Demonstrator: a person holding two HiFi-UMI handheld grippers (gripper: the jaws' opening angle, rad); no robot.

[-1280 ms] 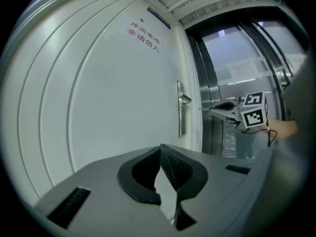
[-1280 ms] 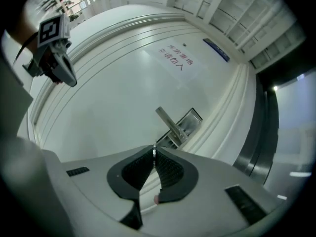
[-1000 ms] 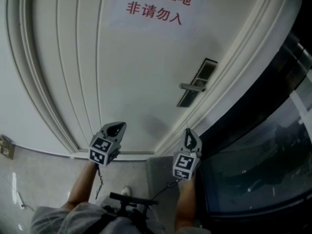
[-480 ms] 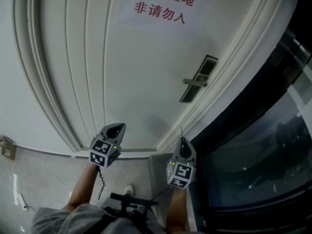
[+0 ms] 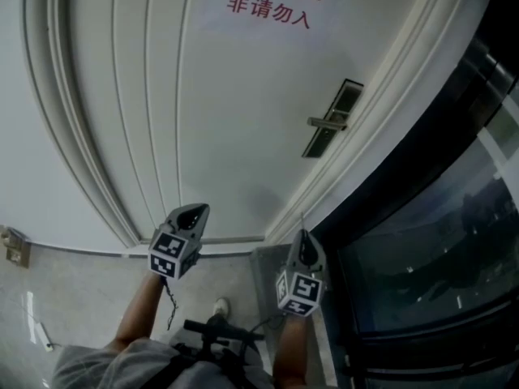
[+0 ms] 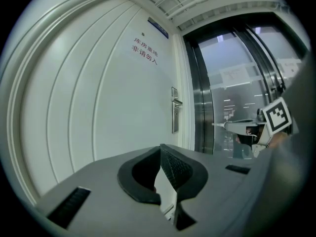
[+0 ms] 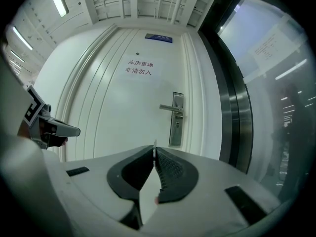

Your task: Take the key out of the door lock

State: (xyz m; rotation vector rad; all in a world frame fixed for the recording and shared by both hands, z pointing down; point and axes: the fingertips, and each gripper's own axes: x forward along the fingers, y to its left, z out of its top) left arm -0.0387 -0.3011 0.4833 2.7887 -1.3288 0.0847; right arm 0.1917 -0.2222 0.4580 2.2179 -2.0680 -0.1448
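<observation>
Right gripper (image 7: pixel 155 151) first: the jaws are pinched together on a thin sliver poking past the tips, and I judge that to be the key (image 7: pixel 155 142). Over the last second I've sunk and rolled it, drawing back from the door lock (image 7: pixel 176 122), which is now well apart from it. So the key looks to be out already. My left gripper (image 6: pixel 161 147) is closed too, with nothing in it.

White door (image 5: pixel 243 128), red lettering (image 5: pixel 272 10), silvery lock plate (image 7: pixel 176 120), black-and-white marker cube (image 5: pixel 168 254), floor (image 5: pixel 73 290) perhaps pale grey
</observation>
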